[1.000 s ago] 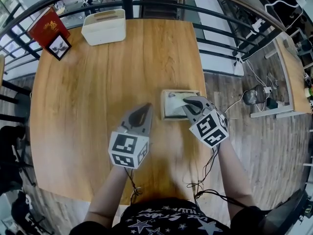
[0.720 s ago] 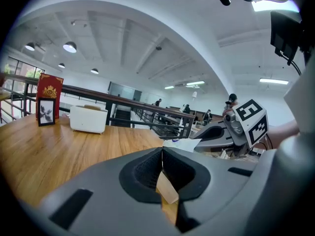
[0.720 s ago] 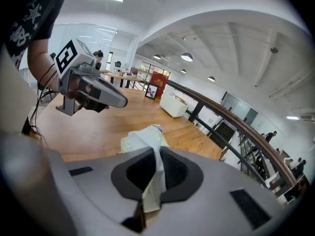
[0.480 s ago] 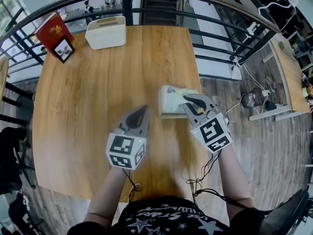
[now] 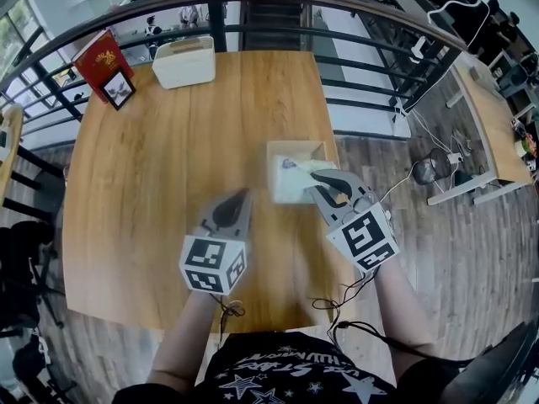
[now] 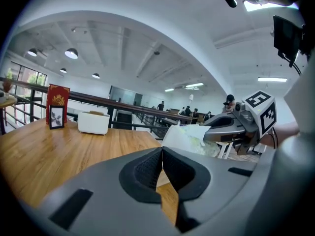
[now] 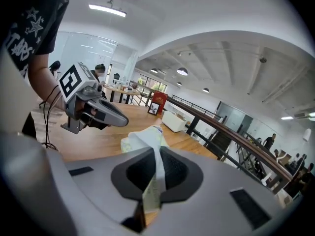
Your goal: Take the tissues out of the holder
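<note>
A white and pale green tissue pack (image 5: 292, 178) shows at the table's right side inside a light wooden holder (image 5: 295, 146). My right gripper (image 5: 317, 176) is shut on the pack's near edge. In the right gripper view the wrapper (image 7: 141, 139) runs pinched between the pads (image 7: 170, 168). Seen from the left gripper view, the pack (image 6: 189, 135) hangs tilted from the right gripper (image 6: 212, 128). I cannot tell whether it is free of the holder. My left gripper (image 5: 239, 195) hovers left of the pack, shut and empty (image 6: 161, 150).
A white box (image 5: 184, 61) stands at the table's far edge, with a red book (image 5: 102, 61) and a small picture frame (image 5: 120, 89) to its left. A black railing (image 5: 354, 61) runs behind the table. The table's right edge (image 5: 339, 183) is close to the holder.
The right gripper has drawn the tissue pack upward and slightly left, so it now tilts instead of lying flat. The left gripper has hardly moved.
</note>
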